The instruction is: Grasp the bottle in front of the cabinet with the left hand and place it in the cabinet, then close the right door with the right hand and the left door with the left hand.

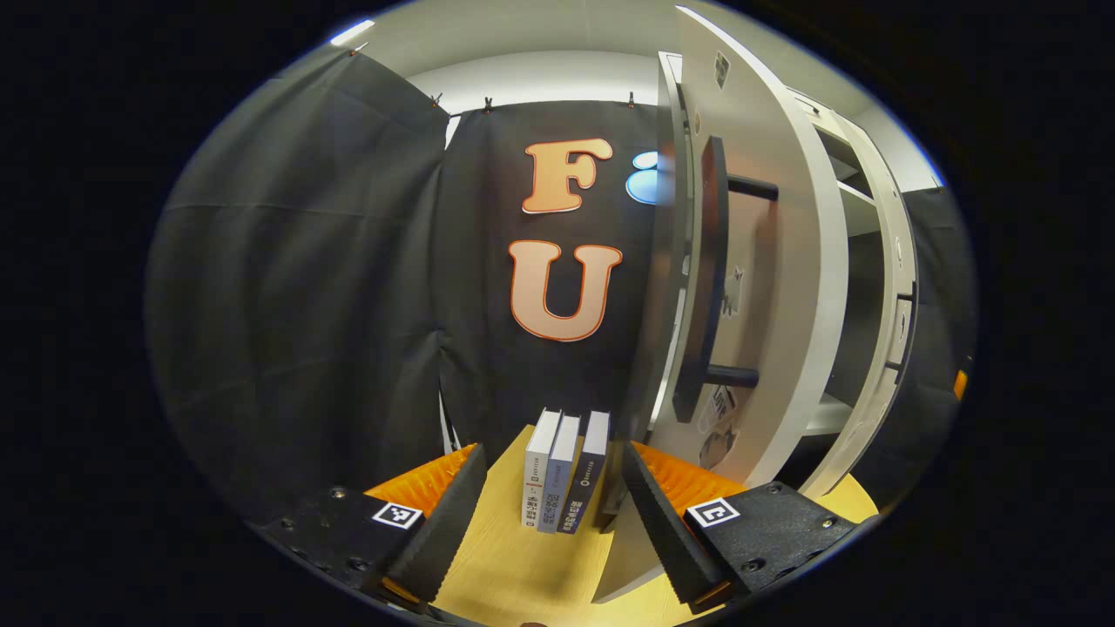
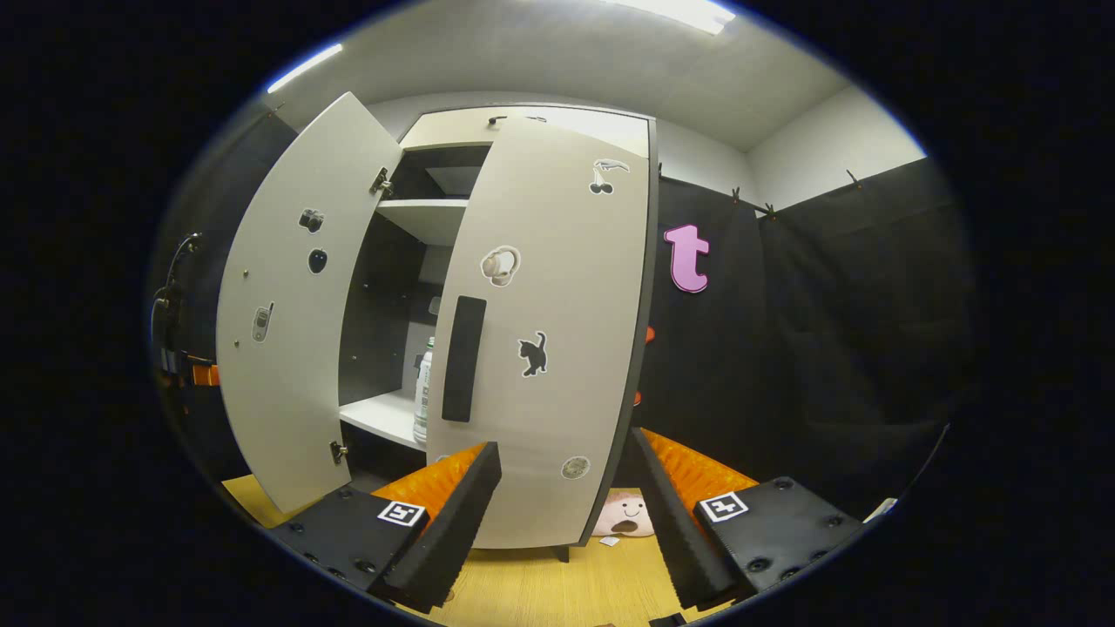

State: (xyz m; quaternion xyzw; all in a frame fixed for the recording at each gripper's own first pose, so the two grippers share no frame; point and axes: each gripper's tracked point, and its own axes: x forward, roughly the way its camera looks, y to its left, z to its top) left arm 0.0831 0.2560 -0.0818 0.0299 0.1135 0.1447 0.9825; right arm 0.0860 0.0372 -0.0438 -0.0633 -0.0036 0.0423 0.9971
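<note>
From the left gripper view, the left hand-held gripper [image 1: 550,514] stands with its fingers spread wide and nothing between them. Straight ahead of it, three books [image 1: 564,472] stand upright on the wooden worktop [image 1: 523,575], side by side and touching. To their right the left door [image 1: 749,287] of the cabinet [image 1: 858,261] swings out edge-on toward the camera, its dark bar handle [image 1: 704,279] close to the lens. Past the door's edge only a slice of shelves shows, and whatever sits on them is hidden from here.

The right gripper view fills in that gap. The left door [image 2: 296,305] is wide open, and through the opening the bottle [image 2: 423,390] stands upright on a white shelf [image 2: 383,416] inside the cabinet [image 2: 435,200], its right side cut off by the right door [image 2: 557,348]. That door is partly closed, facing the camera, with a dark handle [image 2: 462,359] and several stickers. The right hand-held gripper [image 2: 562,514] is also spread wide, empty, just in front of the door's lower edge; I cannot tell whether it touches. A small pink plush [image 2: 625,515] peeks out beneath the door, half hidden by a finger.
</note>
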